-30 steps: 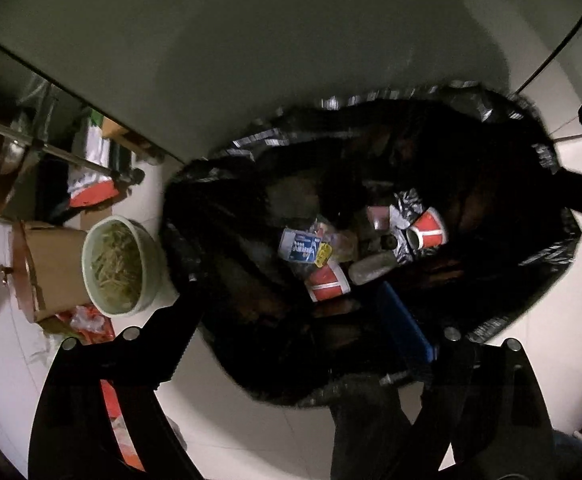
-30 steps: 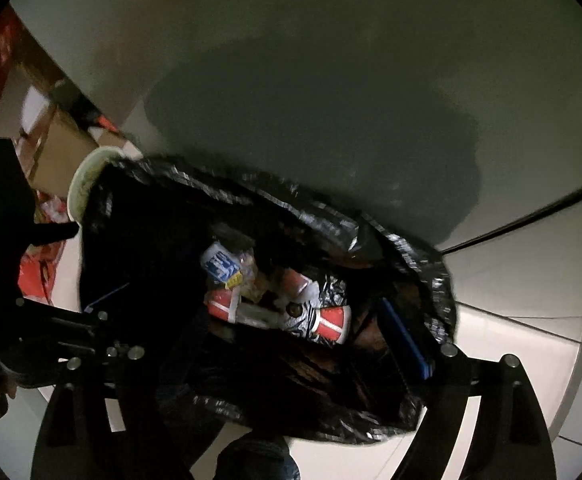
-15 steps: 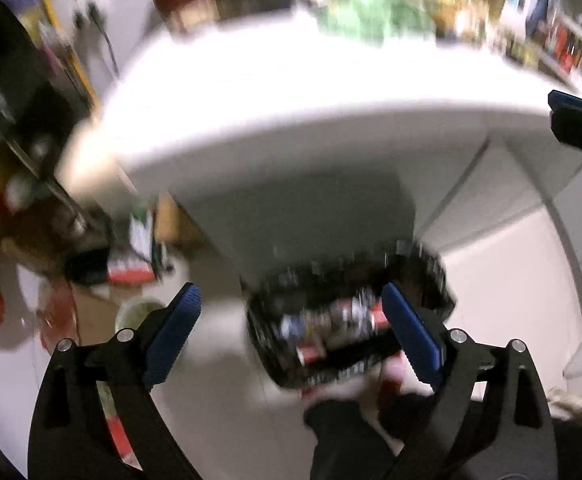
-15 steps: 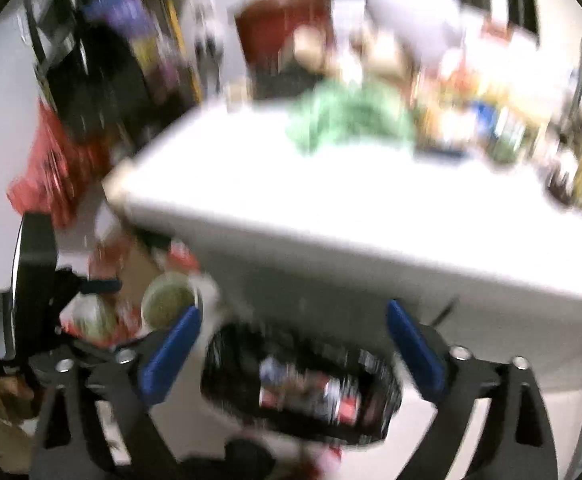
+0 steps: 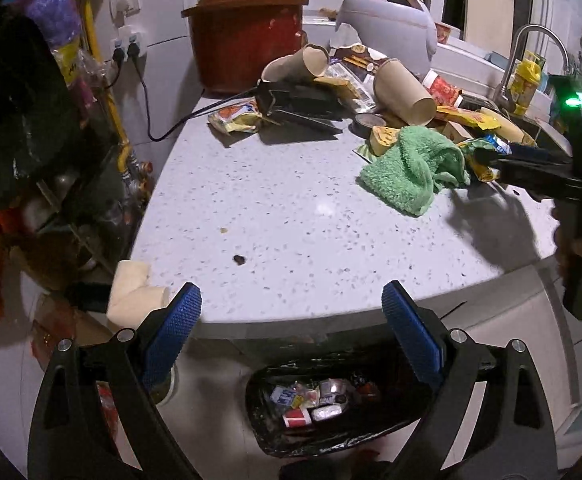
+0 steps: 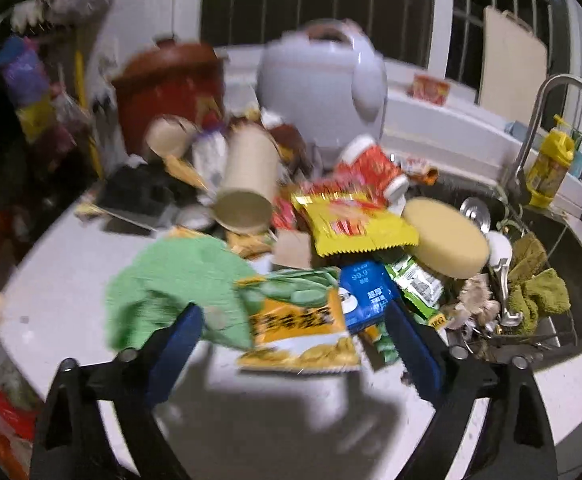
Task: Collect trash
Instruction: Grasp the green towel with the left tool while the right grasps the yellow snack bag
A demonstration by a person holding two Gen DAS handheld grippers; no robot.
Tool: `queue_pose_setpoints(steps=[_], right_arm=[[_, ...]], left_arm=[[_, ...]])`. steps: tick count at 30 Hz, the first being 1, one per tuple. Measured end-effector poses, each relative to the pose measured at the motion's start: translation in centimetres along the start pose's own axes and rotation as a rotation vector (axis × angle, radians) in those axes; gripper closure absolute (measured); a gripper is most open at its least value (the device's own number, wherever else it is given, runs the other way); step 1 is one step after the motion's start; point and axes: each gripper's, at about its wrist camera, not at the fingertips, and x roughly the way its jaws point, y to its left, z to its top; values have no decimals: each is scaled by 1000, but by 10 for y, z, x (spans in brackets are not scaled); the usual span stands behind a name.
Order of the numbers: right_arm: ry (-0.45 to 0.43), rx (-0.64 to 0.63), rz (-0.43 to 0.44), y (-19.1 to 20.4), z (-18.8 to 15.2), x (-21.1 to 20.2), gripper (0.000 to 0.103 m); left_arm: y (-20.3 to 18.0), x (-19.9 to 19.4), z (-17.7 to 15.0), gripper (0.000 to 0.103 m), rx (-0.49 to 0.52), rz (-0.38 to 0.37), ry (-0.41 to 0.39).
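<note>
Left tongs (image 5: 291,320): spread wide with nothing between the blue pads, hanging at the near edge of the speckled countertop (image 5: 291,208).
Right tongs (image 6: 291,340): also spread wide and empty, low over the countertop, pointing into the litter pile by the sink (image 6: 551,280).
Trash bag (image 5: 331,400): black-lined, on the floor below and just ahead of the left tongs, already holding cups and wrappers.
Nearest trash: an orange-and-green snack packet (image 6: 299,324) lies flat directly ahead of the right tongs, between its two pads and barely beyond their tips.
Packet's long axis: roughly crosswise to the right tongs, judging by a motion-blurred view.
Neighbours: a green towel (image 6: 179,280) touches the packet on the left; a blue wipes pack (image 6: 365,296) sits just right, beside the right-hand pad.
Further trash: yellow wrapper (image 6: 351,224) and tipped paper cup (image 6: 247,188) lie farther ahead.
Nearer arm: the right, by far; the left tongs are well apart from the pile, with bare countertop between.
Likely next move: right tongs ease forward onto the packet, avoiding the towel.
</note>
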Motion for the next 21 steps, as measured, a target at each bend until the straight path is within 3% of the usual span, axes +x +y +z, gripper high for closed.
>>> queue_pose_setpoints(steps=[2, 3, 6, 14, 18, 21], right_arm=[[28, -31, -34, 0, 2, 11, 35], [31, -34, -17, 0, 2, 11, 49], [30, 17, 58, -6, 3, -3, 54], [-72, 98, 127, -21, 0, -77, 55], [-83, 137, 136, -29, -9, -96, 55], [-79, 159, 136, -32, -18, -103, 55]], left_arm=[[-3, 4, 3, 13, 4, -3, 2], [-3, 5, 4, 13, 7, -8, 3], [-9, 11, 13, 14, 10, -29, -3], [-50, 42, 62, 14, 71, -185, -33], [-77, 70, 81, 14, 93, -286, -19], [-96, 95, 92, 13, 124, -276, 4]])
